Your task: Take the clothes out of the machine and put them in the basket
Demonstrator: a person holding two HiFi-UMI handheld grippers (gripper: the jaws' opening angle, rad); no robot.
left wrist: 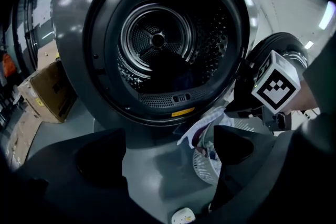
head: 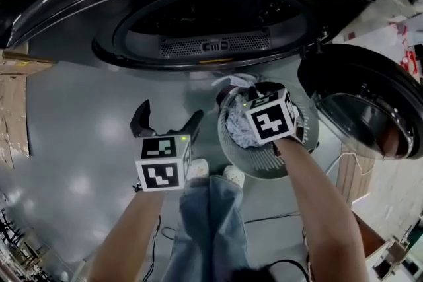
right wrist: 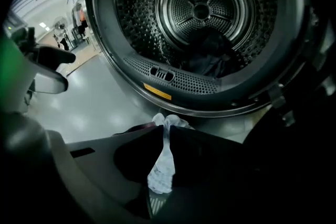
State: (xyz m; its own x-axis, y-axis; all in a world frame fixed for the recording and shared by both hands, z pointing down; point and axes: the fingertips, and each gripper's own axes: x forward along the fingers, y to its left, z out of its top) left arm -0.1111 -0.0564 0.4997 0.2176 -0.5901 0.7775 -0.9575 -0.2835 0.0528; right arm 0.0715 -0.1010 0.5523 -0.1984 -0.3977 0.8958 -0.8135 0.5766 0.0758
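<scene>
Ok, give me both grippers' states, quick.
Left gripper: open, nothing between its jaws.
Right gripper: shut on a pale cloth, over the basket.

One dark grey front-loading machine (head: pixel 211 36) is standing at twelve o'clock, one round pale slatted plastic basket (head: pixel 254 163) at four o'clock. Two black grippers, left gripper (head: pixel 168 119) and right gripper (right wrist: pixel 160 131), and one pale crumpled cloth (right wrist: pixel 160 168) are showing.

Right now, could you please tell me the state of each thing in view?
Machine door: open.
Drum: dark garment inside.
Basket: upright, holding clothes.
Left gripper: open, empty.
Right gripper: shut on pale cloth.
</scene>
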